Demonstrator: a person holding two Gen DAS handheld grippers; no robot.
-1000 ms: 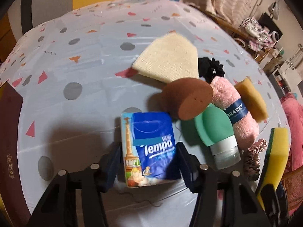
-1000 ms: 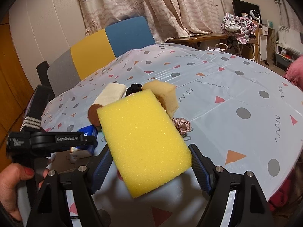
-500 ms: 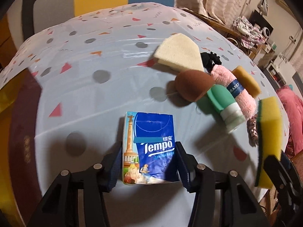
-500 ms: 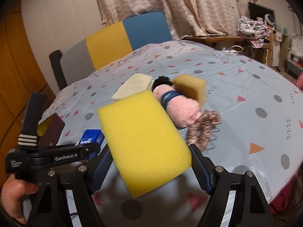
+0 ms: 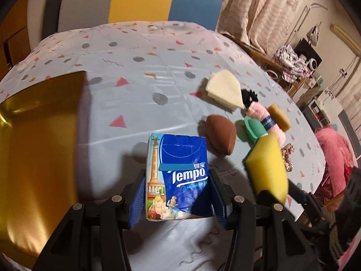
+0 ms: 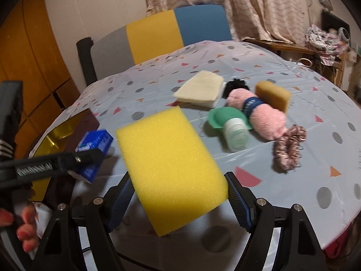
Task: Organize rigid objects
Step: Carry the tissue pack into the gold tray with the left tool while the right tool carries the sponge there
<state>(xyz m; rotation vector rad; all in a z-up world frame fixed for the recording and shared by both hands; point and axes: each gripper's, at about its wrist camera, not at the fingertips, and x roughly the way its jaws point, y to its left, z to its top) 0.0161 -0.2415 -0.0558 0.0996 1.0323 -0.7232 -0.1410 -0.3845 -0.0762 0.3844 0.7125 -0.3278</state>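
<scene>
My left gripper point(image 5: 177, 197) is shut on a blue Tempo tissue pack point(image 5: 177, 176), held above the patterned tablecloth point(image 5: 135, 85). My right gripper point(image 6: 178, 199) is shut on a large yellow sponge point(image 6: 168, 164), also lifted off the table. The same yellow sponge point(image 5: 266, 167) shows at the right of the left wrist view. The tissue pack point(image 6: 94, 149) shows at the left of the right wrist view. A gold tray point(image 5: 38, 153) lies on the table to the left of the tissue pack.
On the table lie a cream cloth point(image 6: 200, 89), a brown egg-shaped sponge point(image 5: 222, 134), a green bottle with a white cap point(image 6: 232, 126), a pink rolled towel point(image 6: 264, 113), a tan sponge point(image 6: 273, 94), a black scrunchie point(image 6: 235, 84) and a pink scrunchie point(image 6: 290, 150). A chair point(image 6: 158, 36) stands behind.
Both grippers have pulled back and leftward from the pile with their loads. The gold tray has come into the left wrist view. The pile now sits farther off to the right.
</scene>
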